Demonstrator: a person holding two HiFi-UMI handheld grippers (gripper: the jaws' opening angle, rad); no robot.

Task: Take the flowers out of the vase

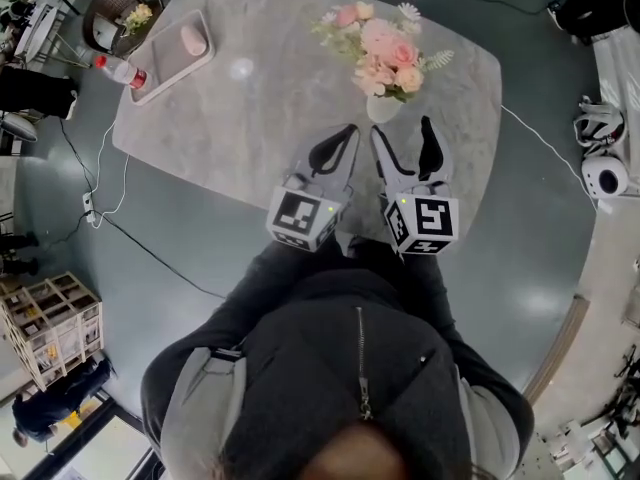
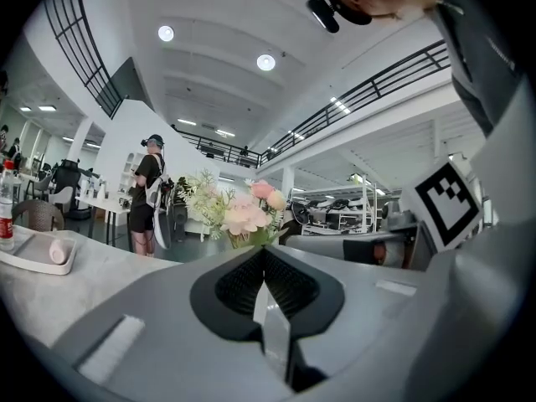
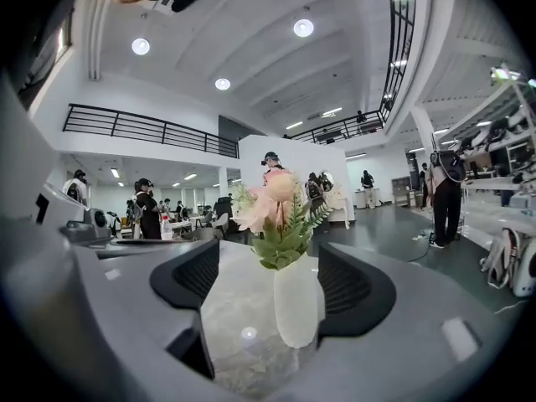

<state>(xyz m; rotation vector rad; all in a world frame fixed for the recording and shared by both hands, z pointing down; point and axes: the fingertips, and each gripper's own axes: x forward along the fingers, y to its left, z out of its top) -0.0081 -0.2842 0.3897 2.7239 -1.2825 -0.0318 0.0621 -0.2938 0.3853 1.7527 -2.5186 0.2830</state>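
Vase (image 3: 297, 312) with flowers (image 3: 270, 201) stands inside the wide-apart right claw (image 3: 268, 276), seemingly untouched; left claw (image 2: 264, 265) is together.

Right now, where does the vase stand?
In the head view the vase stands on the far right part of the table, under its flowers and just ahead of the open right hand-held gripper.

Large open lab hall, mezzanine railing (image 3: 142, 128), ceiling spotlights (image 3: 303, 28), floor cables (image 1: 150, 249)

Pink flowers (image 1: 385, 53), wht vase (image 1: 382, 106), grey-marbled tbl (image 1: 250, 118).
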